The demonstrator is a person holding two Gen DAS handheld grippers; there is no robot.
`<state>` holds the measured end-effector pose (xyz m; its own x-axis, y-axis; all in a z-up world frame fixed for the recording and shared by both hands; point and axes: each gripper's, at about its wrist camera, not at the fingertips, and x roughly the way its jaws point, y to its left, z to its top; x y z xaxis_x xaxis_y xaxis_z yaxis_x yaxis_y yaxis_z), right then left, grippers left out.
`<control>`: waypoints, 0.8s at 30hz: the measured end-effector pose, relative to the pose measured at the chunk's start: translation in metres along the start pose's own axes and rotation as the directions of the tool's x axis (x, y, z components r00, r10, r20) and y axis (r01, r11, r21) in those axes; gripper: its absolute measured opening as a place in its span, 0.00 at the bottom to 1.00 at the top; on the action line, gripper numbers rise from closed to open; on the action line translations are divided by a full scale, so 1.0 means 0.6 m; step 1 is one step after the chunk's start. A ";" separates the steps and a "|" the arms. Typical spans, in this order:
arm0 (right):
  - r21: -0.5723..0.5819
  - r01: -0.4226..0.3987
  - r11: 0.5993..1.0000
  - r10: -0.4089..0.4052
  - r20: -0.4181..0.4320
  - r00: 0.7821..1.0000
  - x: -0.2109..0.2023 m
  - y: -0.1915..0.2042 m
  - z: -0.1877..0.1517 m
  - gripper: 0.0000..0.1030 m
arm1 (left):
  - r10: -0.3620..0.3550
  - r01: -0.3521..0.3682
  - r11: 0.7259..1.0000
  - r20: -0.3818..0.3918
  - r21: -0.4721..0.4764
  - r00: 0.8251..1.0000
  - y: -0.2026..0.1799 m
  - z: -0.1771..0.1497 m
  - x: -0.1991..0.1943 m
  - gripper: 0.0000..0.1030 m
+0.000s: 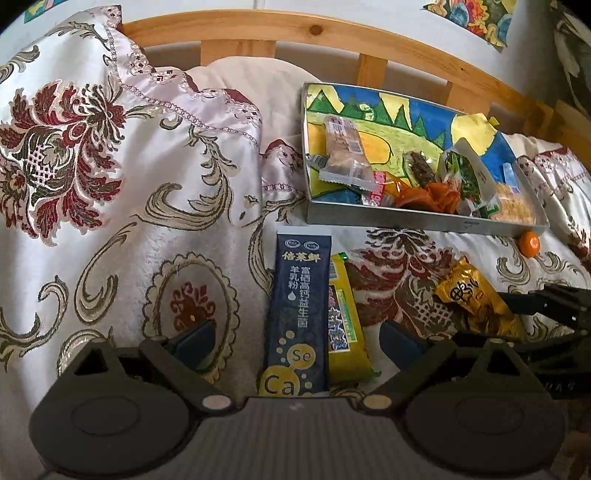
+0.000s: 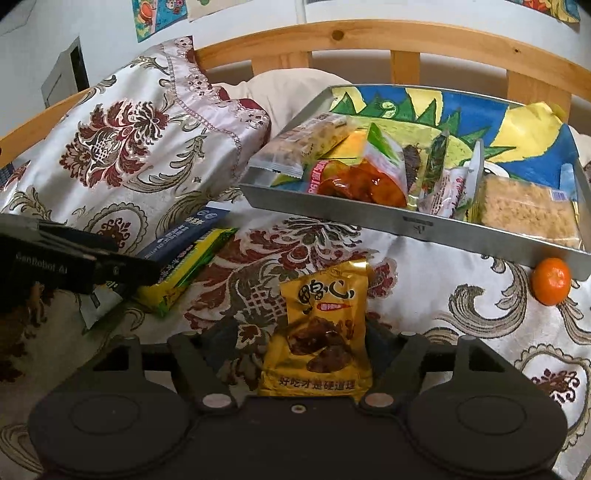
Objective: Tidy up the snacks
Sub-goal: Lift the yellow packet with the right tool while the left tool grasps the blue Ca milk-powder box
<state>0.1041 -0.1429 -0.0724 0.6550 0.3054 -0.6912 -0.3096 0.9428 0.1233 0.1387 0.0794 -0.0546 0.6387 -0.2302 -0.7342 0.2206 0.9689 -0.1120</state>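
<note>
Gold foil marks the snack pouch [image 2: 317, 328] lying on the bed's brocade cover [image 2: 443, 295], between the fingers of the right tool [image 2: 301, 345]. Its jaws stand apart on either side of the pouch, and the pads do not seem to press it; the pouch rests flat on the cloth.

Just beyond it sits a grey metal tray [image 2: 413, 221], its floor lined with a bright painted picture, holding several wrapped snacks heaped toward the near wall. A small orange [image 2: 551, 281] lies on the cover touching the tray's near right corner.

To the left, the left tool [image 1: 297, 338] hangs with its jaws wide open over a dark blue sachet [image 1: 300, 295] and a yellow packet [image 1: 345, 317] that lie side by side on the cover, touching. The sachet runs up between the two fingers, but neither pad touches it. In this view the gold pouch [image 1: 476, 295] shows at the right, near the tray [image 1: 424, 218], which stands just past the sachet's far end. A patterned pillow [image 1: 92, 129] leans against the wooden bed rail [image 1: 314, 29] behind.
</note>
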 end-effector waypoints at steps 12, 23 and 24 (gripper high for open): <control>0.003 -0.001 1.000 0.001 0.019 1.000 0.008 -0.007 0.001 0.73 | 0.018 -0.018 1.000 -0.010 0.024 1.000 -0.002 0.011 0.013 0.81; -0.029 0.013 0.999 -0.013 0.029 1.000 0.009 0.001 -0.004 0.65 | -0.002 0.001 1.000 -0.042 -0.007 0.999 0.002 0.007 0.019 0.57; -0.031 0.013 0.999 -0.012 0.028 1.000 0.009 0.001 -0.004 0.66 | -0.005 0.004 1.000 -0.043 -0.009 0.999 0.001 0.006 0.019 0.57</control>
<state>0.1059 -0.1408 -0.0780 0.6773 0.2978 -0.6727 -0.3225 0.9421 0.0923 0.1488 0.0771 -0.0607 0.6055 -0.2308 -0.7617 0.2165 0.9687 -0.1214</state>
